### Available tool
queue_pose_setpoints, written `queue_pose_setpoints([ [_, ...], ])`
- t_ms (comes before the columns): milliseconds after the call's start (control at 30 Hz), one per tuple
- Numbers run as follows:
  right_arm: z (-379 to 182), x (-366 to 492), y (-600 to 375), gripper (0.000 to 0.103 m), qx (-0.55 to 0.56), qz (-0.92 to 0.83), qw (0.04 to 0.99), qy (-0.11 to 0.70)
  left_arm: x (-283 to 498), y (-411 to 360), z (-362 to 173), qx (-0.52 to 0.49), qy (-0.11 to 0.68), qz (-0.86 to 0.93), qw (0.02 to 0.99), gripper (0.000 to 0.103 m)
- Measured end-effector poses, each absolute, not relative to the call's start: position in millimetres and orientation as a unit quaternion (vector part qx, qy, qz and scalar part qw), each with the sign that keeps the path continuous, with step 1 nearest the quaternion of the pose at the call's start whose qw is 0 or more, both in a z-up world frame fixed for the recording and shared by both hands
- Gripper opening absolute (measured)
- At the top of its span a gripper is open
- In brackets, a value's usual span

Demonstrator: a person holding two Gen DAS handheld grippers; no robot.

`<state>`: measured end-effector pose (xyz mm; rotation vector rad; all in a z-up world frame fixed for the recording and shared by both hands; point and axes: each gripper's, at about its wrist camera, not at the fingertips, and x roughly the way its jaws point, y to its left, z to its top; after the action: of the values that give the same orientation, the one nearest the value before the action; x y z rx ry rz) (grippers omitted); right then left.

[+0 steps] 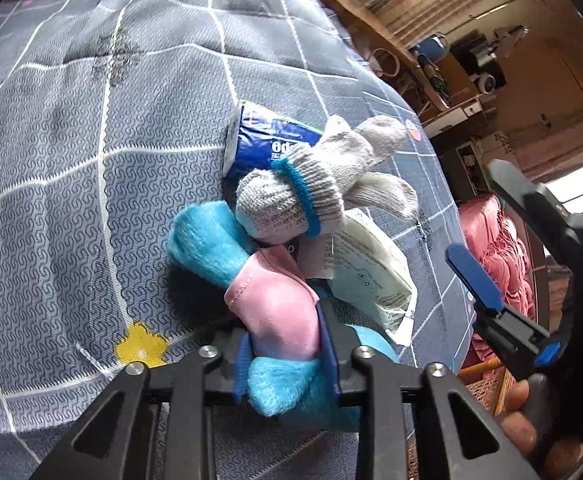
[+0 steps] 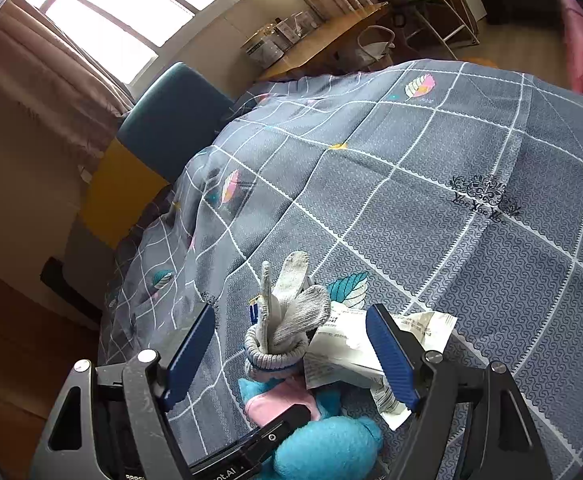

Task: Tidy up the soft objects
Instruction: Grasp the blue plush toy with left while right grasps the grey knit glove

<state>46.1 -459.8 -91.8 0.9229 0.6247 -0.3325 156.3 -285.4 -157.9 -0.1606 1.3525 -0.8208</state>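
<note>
On the bed's grey checked cover (image 1: 71, 168), the left tongs (image 1: 287, 354) pinch the blue-and-pink plush toy (image 1: 275, 304), with the rolled glove (image 1: 291, 196) at 12 o'clock. Right tongs (image 2: 291, 356) hang wide open, empty. Grasping step, likely; next, lift the toy clear without snagging the wipes packet (image 1: 367, 276).

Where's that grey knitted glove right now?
The grey glove lies mid-frame in the left wrist view, on the checked bedspread, resting on the blue packet and white packet, just beyond the blue-and-pink plush toy.
</note>
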Motion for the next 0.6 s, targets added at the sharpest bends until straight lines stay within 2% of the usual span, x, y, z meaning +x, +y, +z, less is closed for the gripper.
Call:
queue_pose_setpoints([
  [233,-98,59,-451,0.071,0.406,-0.148,0.838,0.333,145,-242,-141,-0.044,0.583,-0.355,0.73,0.025],
  [600,-120,122,-421,0.071,0.335,-0.135,0.825,0.434,138,-196,-142,-0.036,0.57,-0.336,0.749,0.025],
])
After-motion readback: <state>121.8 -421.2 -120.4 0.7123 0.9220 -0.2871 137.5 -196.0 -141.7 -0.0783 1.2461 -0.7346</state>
